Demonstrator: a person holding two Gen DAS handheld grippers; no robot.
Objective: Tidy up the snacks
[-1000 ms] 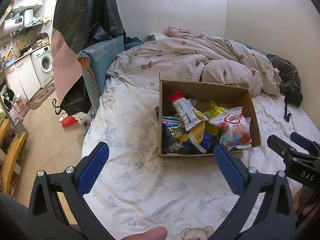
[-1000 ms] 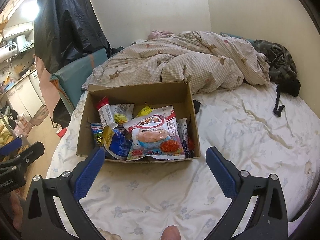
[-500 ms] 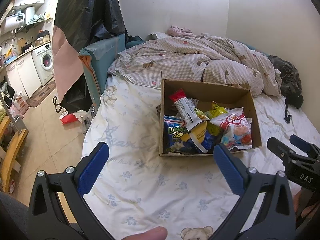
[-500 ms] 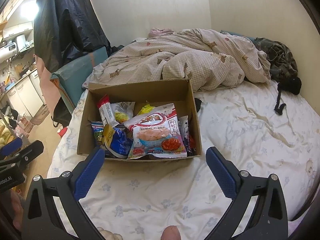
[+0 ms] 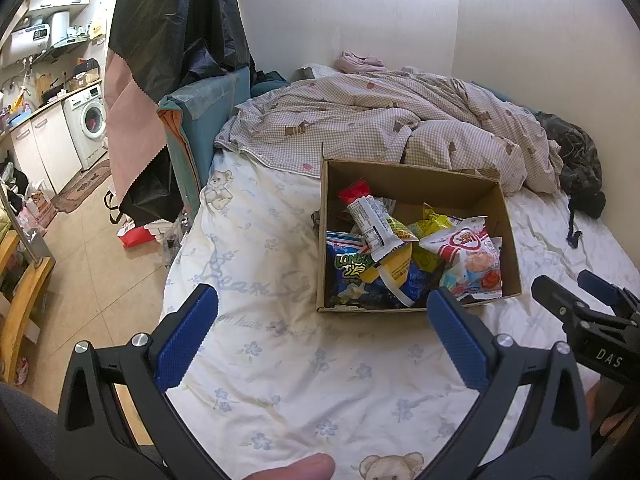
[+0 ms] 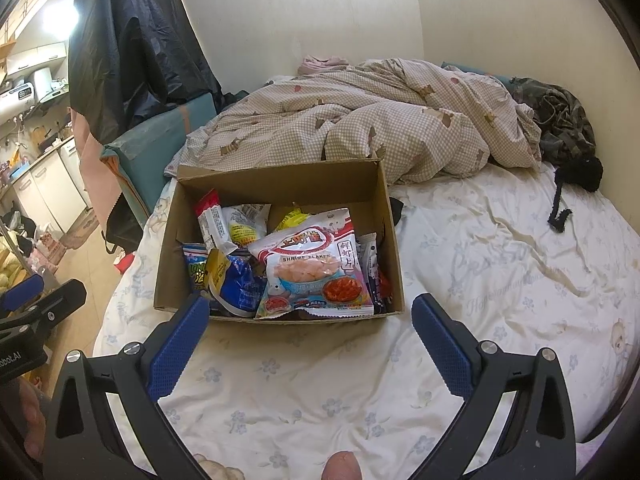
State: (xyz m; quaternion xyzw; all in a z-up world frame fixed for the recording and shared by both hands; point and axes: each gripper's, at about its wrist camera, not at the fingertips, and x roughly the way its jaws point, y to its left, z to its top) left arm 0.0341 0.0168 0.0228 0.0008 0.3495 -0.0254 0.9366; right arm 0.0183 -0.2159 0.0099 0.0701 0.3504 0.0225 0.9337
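An open cardboard box (image 5: 404,172) (image 6: 280,178) sits on the bed and holds several snack bags. A white and red shrimp flakes bag (image 6: 314,268) (image 5: 468,256) lies on top at the right. A blue bag (image 6: 236,284) (image 5: 352,276) lies at the left, with a red-topped white pack (image 6: 212,222) (image 5: 368,216) and a yellow bag (image 5: 434,222) behind. My left gripper (image 5: 320,320) is open and empty, above the sheet just short of the box. My right gripper (image 6: 310,326) is open and empty, at the box's near wall.
A crumpled checked duvet (image 5: 380,120) lies behind the box. A dark bag (image 6: 564,128) and black strap lie at the far right by the wall. The bed's left edge drops to a tiled floor (image 5: 88,248) with a washing machine (image 5: 90,120) beyond.
Both grippers have moved slightly closer to the box; it sits a little larger and lower in both views. Both stay open and empty.
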